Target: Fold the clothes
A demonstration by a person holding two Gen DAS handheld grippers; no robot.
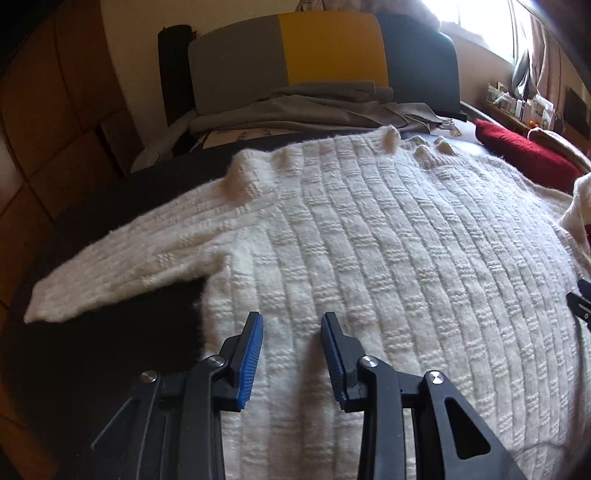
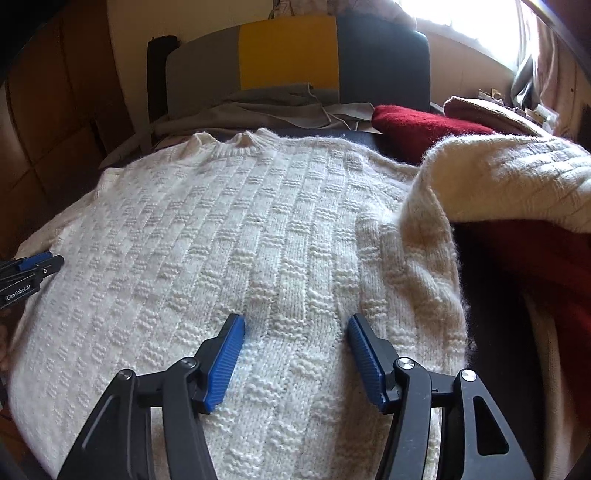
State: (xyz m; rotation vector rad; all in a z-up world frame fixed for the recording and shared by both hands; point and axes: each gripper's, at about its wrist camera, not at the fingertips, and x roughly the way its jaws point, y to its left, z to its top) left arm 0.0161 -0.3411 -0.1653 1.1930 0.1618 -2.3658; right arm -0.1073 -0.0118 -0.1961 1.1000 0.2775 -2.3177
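Note:
A cream knitted sweater [image 1: 388, 240] lies flat on a dark surface, collar at the far end. Its left sleeve [image 1: 122, 258] stretches out to the left. In the right wrist view the sweater [image 2: 240, 240] fills the middle and its right sleeve [image 2: 498, 177] lies bunched over red fabric. My left gripper [image 1: 291, 325] is open and empty above the sweater's lower left part. My right gripper [image 2: 295, 328] is open and empty above the lower right part. The left gripper shows at the left edge of the right wrist view [image 2: 29, 269].
A grey, yellow and blue chair back [image 1: 321, 55] stands behind the sweater, with grey cloth [image 1: 295, 110] piled in front of it. A red garment [image 2: 424, 122] lies at the right. Wooden cupboards [image 1: 55, 129] stand at the left. A bright window [image 1: 480, 22] is at the far right.

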